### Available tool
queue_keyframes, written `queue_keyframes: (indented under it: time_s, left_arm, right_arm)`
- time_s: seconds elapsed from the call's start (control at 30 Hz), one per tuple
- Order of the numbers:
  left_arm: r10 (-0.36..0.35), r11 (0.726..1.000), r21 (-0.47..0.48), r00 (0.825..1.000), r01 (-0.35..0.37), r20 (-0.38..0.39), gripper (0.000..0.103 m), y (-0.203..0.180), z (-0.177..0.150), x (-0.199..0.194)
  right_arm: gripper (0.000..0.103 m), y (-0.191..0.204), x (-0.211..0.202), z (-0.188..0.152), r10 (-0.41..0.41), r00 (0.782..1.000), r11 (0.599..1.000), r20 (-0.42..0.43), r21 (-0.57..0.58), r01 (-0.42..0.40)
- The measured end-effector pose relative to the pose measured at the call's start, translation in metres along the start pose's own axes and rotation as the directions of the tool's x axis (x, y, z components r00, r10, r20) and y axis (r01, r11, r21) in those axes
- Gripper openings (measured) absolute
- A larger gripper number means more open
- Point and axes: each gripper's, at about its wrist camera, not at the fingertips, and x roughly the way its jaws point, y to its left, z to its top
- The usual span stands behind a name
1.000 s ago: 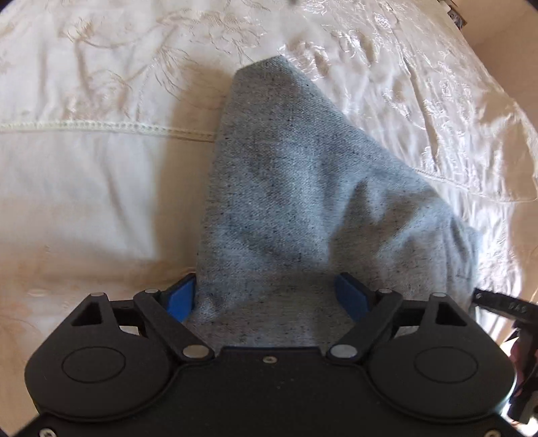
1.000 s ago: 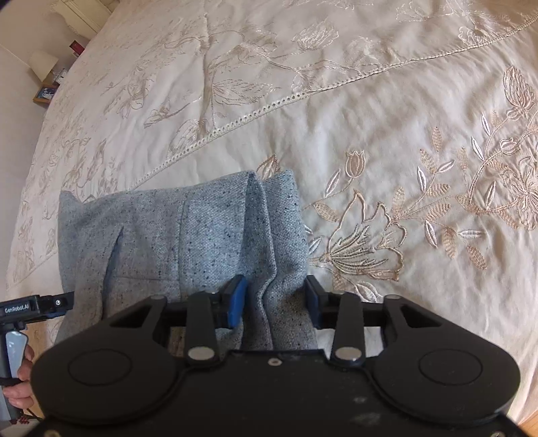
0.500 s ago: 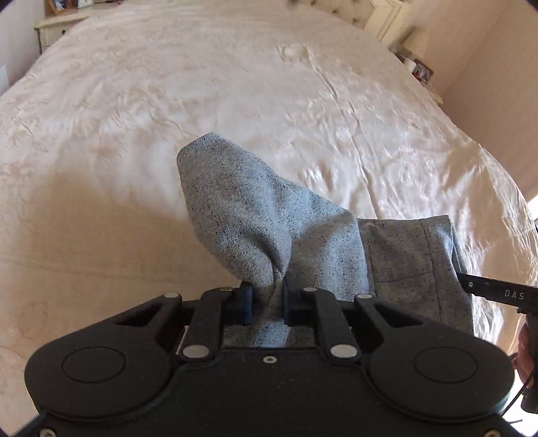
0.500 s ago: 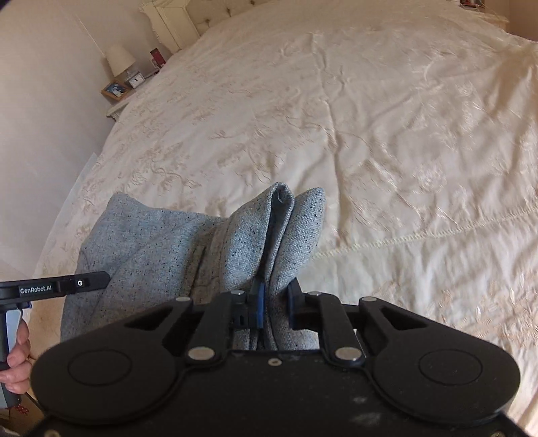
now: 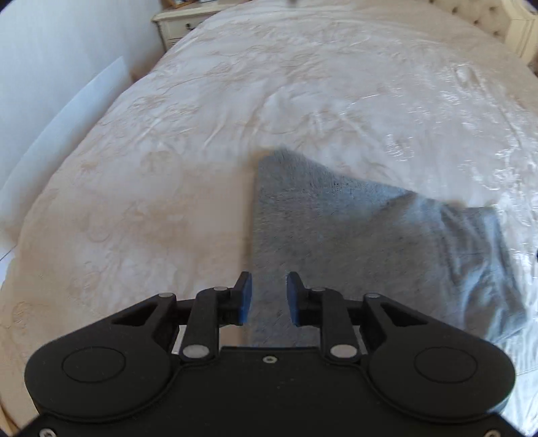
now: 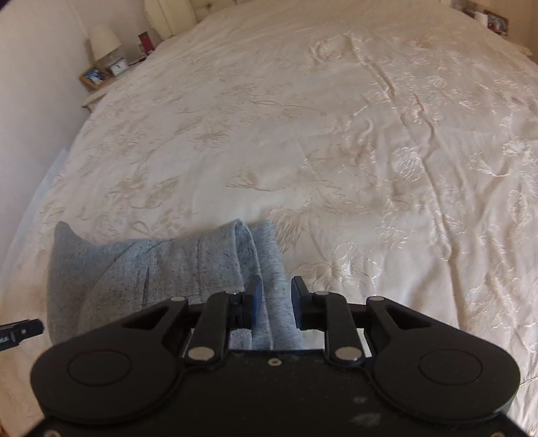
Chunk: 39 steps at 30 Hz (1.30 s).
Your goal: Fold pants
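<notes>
The grey speckled pants (image 5: 370,235) lie folded on the cream bedspread, blurred by motion in the left wrist view. My left gripper (image 5: 269,297) is open just above their near left corner and holds nothing. In the right wrist view the pants (image 6: 161,265) lie at the lower left, with a bunched ridge of cloth at their right edge. My right gripper (image 6: 275,301) is open, and that ridge runs through the gap between its blue pads.
The embroidered cream bedspread (image 6: 336,151) covers the whole bed. A nightstand with a lamp (image 6: 104,40) and photo frames stands at the far left. A white bedside cabinet (image 5: 181,23) stands by the wall. The other gripper's tip (image 6: 20,332) shows at the left edge.
Both grippers were shut on the lifted pants half a second ago. Now both jaws have opened and the pants have dropped onto the bed. The left view is still moving.
</notes>
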Motion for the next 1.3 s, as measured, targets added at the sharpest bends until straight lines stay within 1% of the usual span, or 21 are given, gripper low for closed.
queue_keyframes:
  time_s: [0.07,0.1,0.17,0.23,0.33,0.43,0.53,0.7,0.9,1.0,1.17,1.3]
  left_arm:
    - [-0.006,0.999,-0.039,1.0,0.005,-0.021,0.031,0.009,-0.005,-0.002]
    - [-0.018,0.998,-0.058,1.0,0.017,-0.024,0.031,0.014,-0.009,-0.008]
    - [-0.021,0.998,-0.065,1.0,0.021,-0.01,0.031,0.012,-0.013,-0.02]
    - [-0.003,0.998,-0.058,1.0,0.004,0.013,0.031,0.006,-0.019,-0.041]
    - [-0.019,0.999,-0.045,0.999,0.02,0.029,0.034,-0.008,-0.027,-0.065]
    - [-0.024,0.999,-0.041,0.998,0.026,0.054,0.035,-0.026,-0.038,-0.096]
    - [-0.03,0.999,-0.019,0.998,0.031,0.063,0.036,-0.042,-0.049,-0.119]
    - [-0.031,0.999,-0.01,0.998,0.031,0.053,0.036,-0.062,-0.069,-0.149]
    - [-0.046,0.999,-0.022,0.998,0.047,0.051,0.037,-0.073,-0.089,-0.173]
    - [-0.03,0.999,-0.025,0.998,0.032,0.052,0.037,-0.076,-0.099,-0.182]
    - [-0.017,0.999,-0.033,0.999,0.019,0.049,0.037,-0.077,-0.105,-0.188]
    - [-0.011,0.999,-0.039,0.998,0.014,0.061,0.037,-0.076,-0.107,-0.191]
  right_arm:
    - [0.025,0.006,-0.002,-0.001,-0.049,0.999,0.999,0.008,-0.008,0.049]
    - [0.026,0.008,-0.008,-0.005,-0.051,0.999,0.998,0.001,-0.02,0.051]
    - [0.029,0.016,-0.021,-0.011,-0.033,0.999,0.998,-0.012,-0.057,0.032]
    - [0.031,0.024,-0.039,-0.02,-0.017,1.0,0.995,-0.011,-0.095,0.016]
    - [0.033,0.039,-0.076,-0.036,0.022,1.0,0.988,0.011,-0.153,-0.02]
    - [0.034,0.048,-0.106,-0.049,0.059,0.998,0.982,0.034,-0.181,-0.052]
    - [0.035,0.054,-0.133,-0.061,0.073,0.996,0.976,0.06,-0.21,-0.059]
    - [0.036,0.052,-0.17,-0.078,0.102,0.993,0.97,0.058,-0.229,-0.086]
    - [0.036,0.039,-0.203,-0.096,0.117,0.991,0.975,0.069,-0.196,-0.102]
    - [0.036,0.035,-0.213,-0.103,0.126,0.99,0.976,0.07,-0.186,-0.111]
    - [0.036,0.034,-0.224,-0.109,0.133,0.988,0.973,0.084,-0.202,-0.114]
    - [0.036,0.034,-0.231,-0.11,0.141,0.985,0.972,0.099,-0.205,-0.118]
